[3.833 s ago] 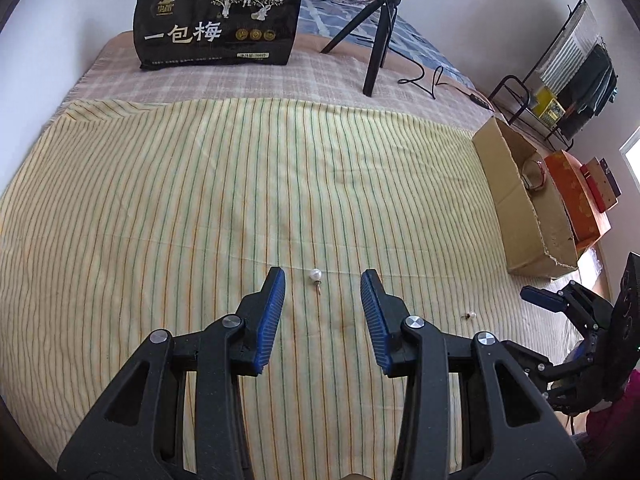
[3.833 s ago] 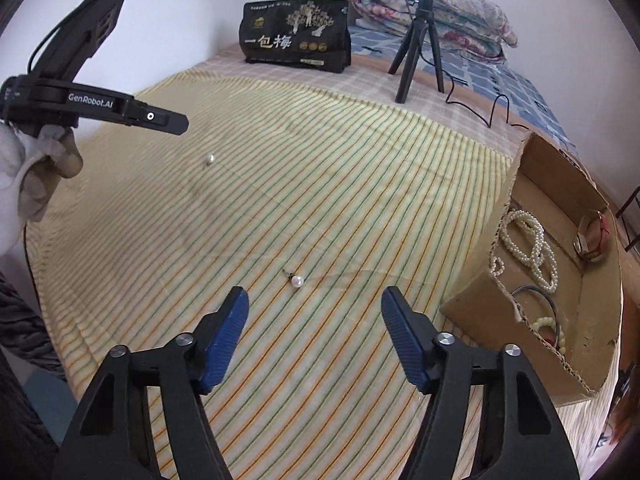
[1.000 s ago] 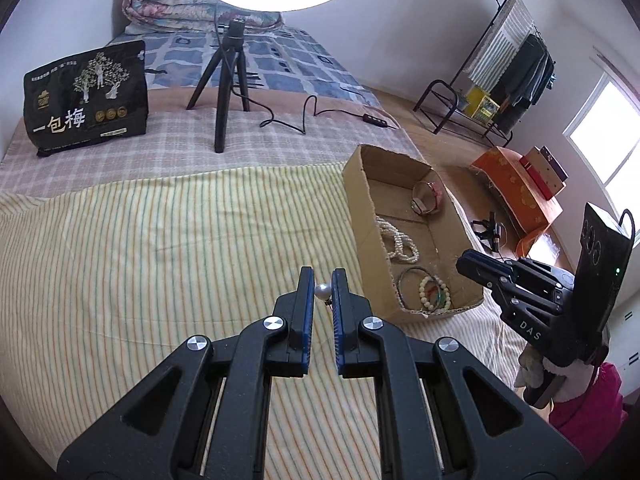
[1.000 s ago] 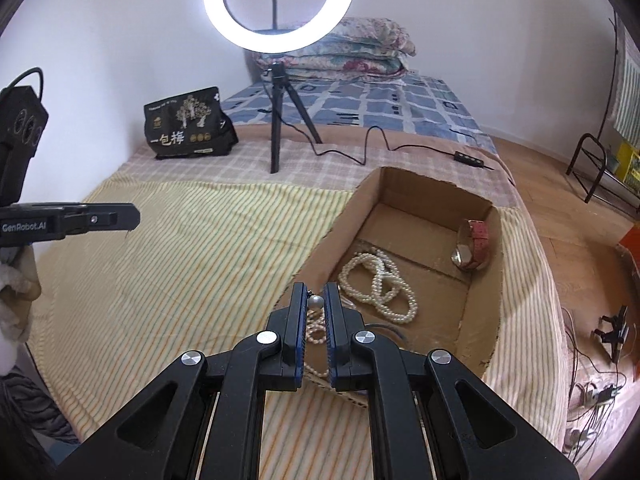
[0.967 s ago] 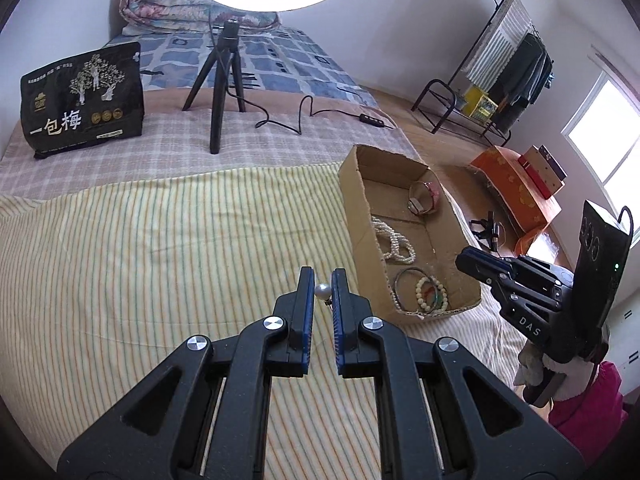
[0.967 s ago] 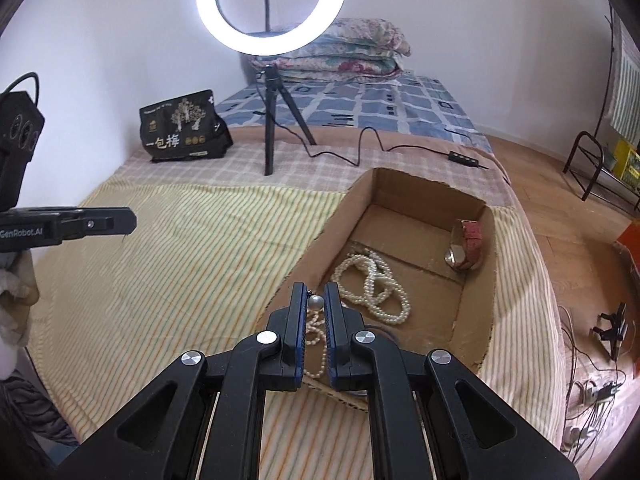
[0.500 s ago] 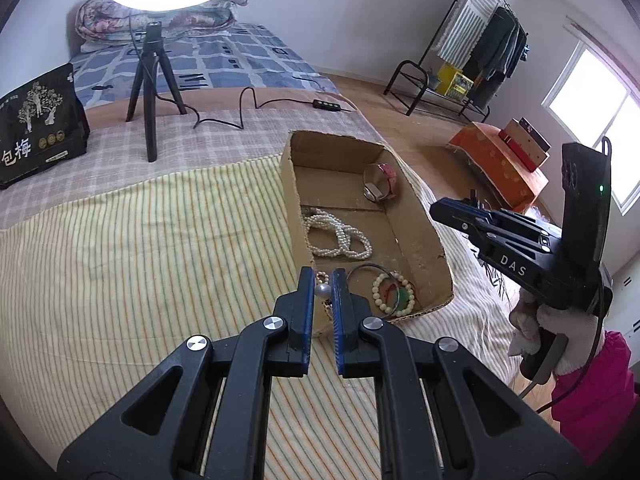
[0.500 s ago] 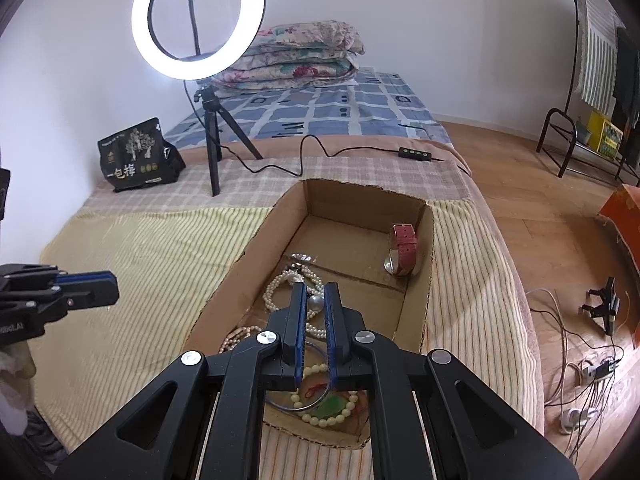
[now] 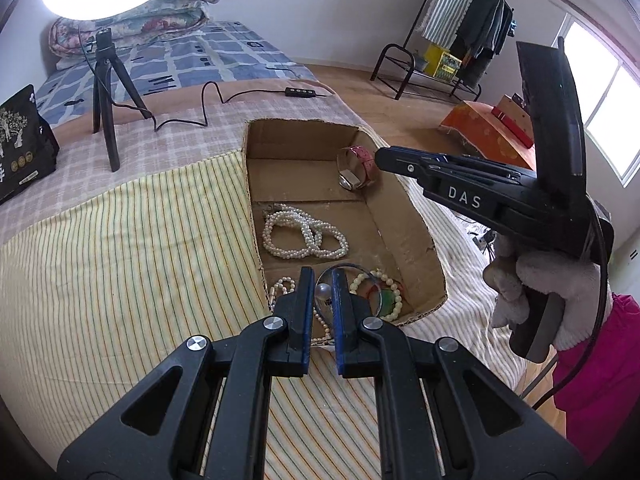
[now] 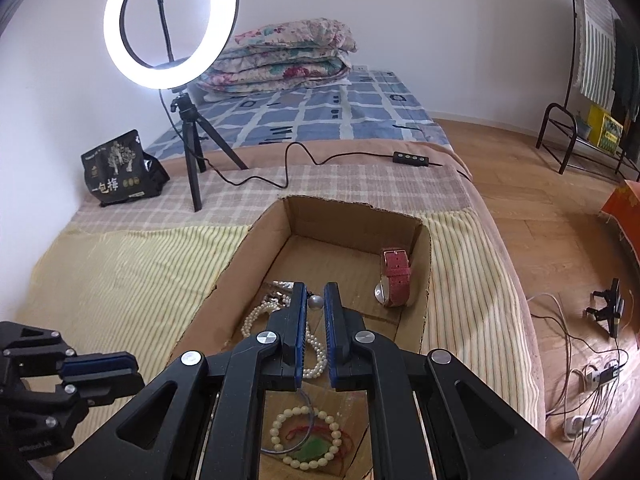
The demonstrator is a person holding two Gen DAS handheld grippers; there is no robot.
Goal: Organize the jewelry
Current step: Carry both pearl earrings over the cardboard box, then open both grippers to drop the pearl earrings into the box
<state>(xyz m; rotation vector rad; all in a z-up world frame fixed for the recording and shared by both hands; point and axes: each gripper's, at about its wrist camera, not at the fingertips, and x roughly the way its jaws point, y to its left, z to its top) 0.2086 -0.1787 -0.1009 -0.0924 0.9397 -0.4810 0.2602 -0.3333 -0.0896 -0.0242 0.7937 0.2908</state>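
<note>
In the lower middle of the left wrist view, a small pearl earring [image 9: 322, 291] is being pinched between the blue pads of the left gripper [image 9: 321, 289], whose jaws are pretty much closed with only the pearl keeping them apart. It is being held just over the near end of the cardboard box [image 9: 416, 216], which is sitting on the striped yellow cloth [image 9: 120, 248] across the middle of the frame. Inside the box, a pile of pearl bracelets [image 9: 304, 236] is lying around the centre, a watch with a pink strap [image 9: 354, 168] is leaning in the far right corner, and a beaded bracelet [image 9: 380, 292] is lying at the near end right behind the gripper tips.

In the centre of the right wrist view, a second pearl earring [image 10: 316, 302] is being clamped the same way by the right gripper [image 10: 316, 300], jaws nearly touching, right over the middle of the box [image 10: 424, 280]. The pearl strands [image 10: 260, 316] are showing just left of the tips, the watch [image 10: 394, 276] is standing against the right wall, and the beaded bracelet [image 10: 308, 440] is lying at the bottom of the frame.

The ring light [image 10: 168, 24] is glowing at the upper left on its tripod, with a black snack bag [image 10: 120, 168] below and to the left of it. The right gripper is also being seen at the right of the left wrist view, gripped by a gloved hand [image 9: 540, 280].
</note>
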